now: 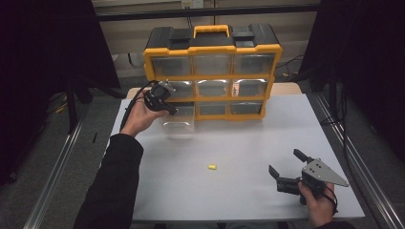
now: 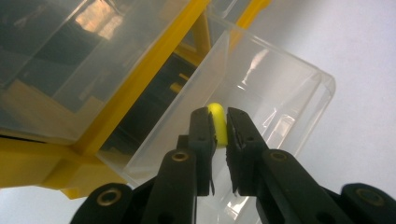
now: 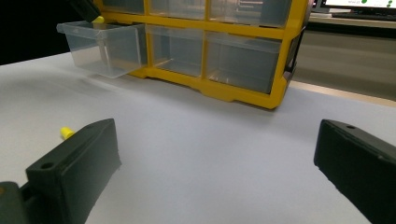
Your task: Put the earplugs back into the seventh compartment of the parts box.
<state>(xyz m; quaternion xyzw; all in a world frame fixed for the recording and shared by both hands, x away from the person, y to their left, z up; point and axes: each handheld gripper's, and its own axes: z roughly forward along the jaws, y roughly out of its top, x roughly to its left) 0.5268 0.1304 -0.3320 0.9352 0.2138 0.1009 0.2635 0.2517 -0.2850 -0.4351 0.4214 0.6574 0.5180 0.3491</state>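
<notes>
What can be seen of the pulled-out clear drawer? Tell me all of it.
The drawer is a clear, glossy plastic bin, open at the top, with thin walls and a rounded rim. It sticks out level from the bottom-left slot of the yellow organizer, its front end over the table. It looks empty. The left tool hangs above its opening, shut on a small yellow piece; whether that tool touches the drawer cannot be told.
</notes>
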